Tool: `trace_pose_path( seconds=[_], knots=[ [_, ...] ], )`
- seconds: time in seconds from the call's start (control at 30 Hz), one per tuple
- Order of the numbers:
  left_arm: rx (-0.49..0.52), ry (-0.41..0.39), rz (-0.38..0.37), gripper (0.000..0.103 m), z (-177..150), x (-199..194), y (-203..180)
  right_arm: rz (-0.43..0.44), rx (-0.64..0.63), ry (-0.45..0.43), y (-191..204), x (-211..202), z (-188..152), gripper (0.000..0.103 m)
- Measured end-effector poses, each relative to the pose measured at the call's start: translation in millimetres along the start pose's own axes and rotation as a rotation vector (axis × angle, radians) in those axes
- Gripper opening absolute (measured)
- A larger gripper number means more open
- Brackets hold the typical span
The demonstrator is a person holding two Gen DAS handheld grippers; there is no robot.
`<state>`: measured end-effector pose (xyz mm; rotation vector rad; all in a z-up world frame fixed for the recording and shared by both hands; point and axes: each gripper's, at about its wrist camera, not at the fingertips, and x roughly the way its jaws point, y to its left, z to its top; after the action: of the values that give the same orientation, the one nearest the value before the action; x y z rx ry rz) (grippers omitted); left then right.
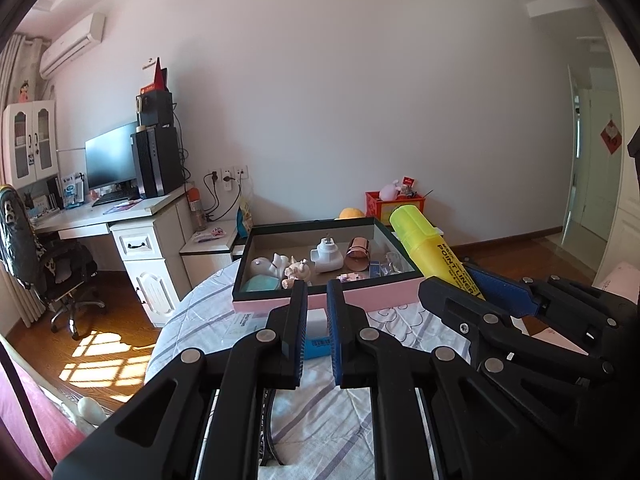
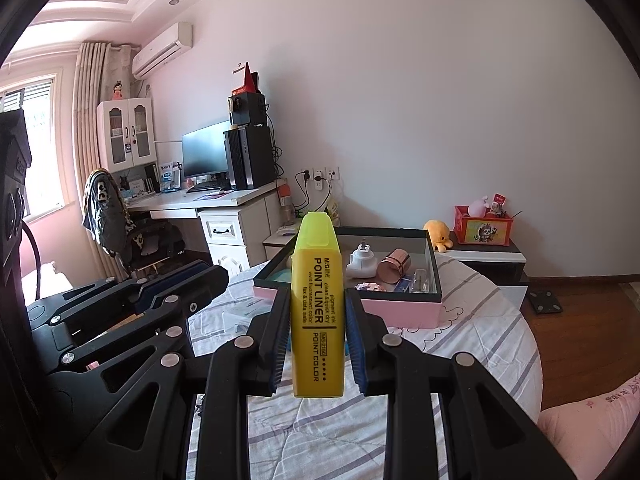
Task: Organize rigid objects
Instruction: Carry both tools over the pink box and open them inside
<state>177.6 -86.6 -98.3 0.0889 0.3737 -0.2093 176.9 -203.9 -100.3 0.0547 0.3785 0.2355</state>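
Right wrist view: right gripper (image 2: 318, 334) clamped the yellow highlighter (image 2: 317, 312), cap up, above the bedspread | left gripper (image 1: 317, 334) parted, holding nothing | pink tray (image 1: 352, 298) beyond.

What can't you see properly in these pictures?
- Left wrist view: the blue-and-white thing on the bedspread is mostly hidden behind the left gripper.
- Right wrist view: the yellow highlighter in the right gripper covers the left part of the tray.
- Both views: the small clear items in the tray's right corner are too small to name.
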Motion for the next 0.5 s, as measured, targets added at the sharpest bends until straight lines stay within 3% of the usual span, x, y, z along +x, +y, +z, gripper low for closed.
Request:
trace_pose_path(
  seconds=[0.27,0.33,0.5],
  knots=[
    [0.023,0.042,-0.019,0.008,14.3,48.5,3.6,-0.007,-0.018,0.031,-12.5,40.8,14.6,0.027],
    [0.017,0.059,-0.05,0.008,24.3,66.7,6.8,-0.008,-0.024,0.035,-19.6,55.4,22.7,0.027],
    [0.061,0.09,-0.039,0.007,49.4,125.0,10.1,-0.004,-0.038,0.067,-38.5,102.8,47.9,0.027]
  ],
)
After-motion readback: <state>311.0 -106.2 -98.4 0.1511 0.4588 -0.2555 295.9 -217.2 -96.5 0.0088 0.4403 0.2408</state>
